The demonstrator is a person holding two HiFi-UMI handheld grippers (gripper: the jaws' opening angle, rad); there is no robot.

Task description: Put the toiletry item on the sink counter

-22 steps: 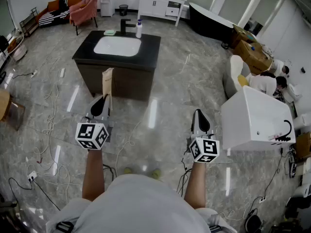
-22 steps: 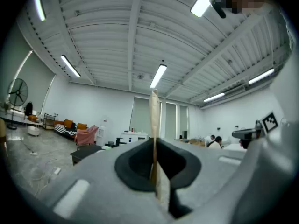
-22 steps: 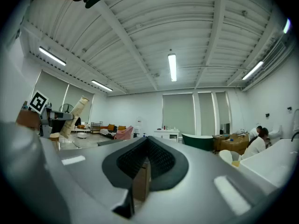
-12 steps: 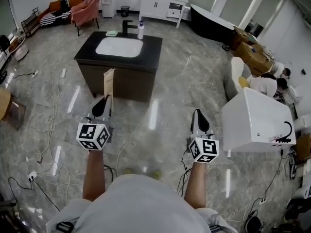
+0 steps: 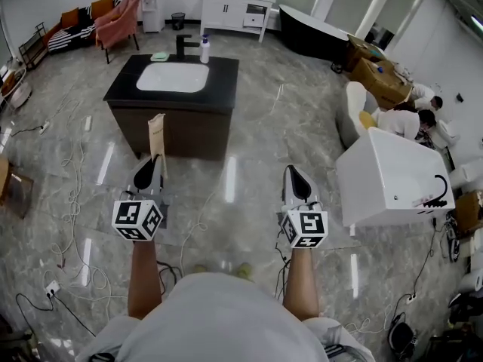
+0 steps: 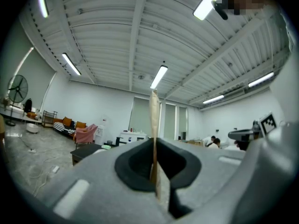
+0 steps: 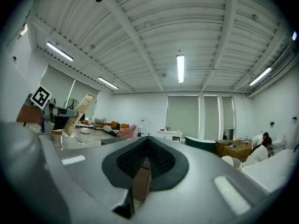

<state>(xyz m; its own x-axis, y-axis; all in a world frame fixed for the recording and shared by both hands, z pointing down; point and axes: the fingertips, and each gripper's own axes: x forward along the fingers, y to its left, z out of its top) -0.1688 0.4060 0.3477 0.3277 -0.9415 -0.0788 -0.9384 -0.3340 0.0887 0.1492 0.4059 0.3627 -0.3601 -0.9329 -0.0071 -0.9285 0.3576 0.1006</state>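
Toiletry item (image 5: 156,133), a flat tan tube, stands upright in the left gripper (image 5: 153,164). Its lower end is pinched between the closed jaws and most of its length sticks out above them. In the left gripper view it shows edge-on as a thin strip running straight up the seam between the jaws. The right gripper (image 5: 294,178) is held level with the left one, well apart from it, with its jaws pressed together at the tips and nothing between them.

Both grippers hang over a glossy grey marble floor (image 5: 249,142) strewn with loose cables (image 5: 75,194). The sink counter (image 5: 223,78) is ahead of the tube and well apart from it: a black-topped island with a white basin (image 5: 173,77), a black faucet (image 5: 183,46), a white bottle (image 5: 204,49) and a small green dish (image 5: 159,56) along its far edge. Beyond it are a white cabinet (image 5: 232,10), a pink chair (image 5: 117,21) and a striped sofa (image 5: 66,29). To the right are a large white bathtub (image 5: 392,183) and people crouched near cardboard boxes (image 5: 377,70).
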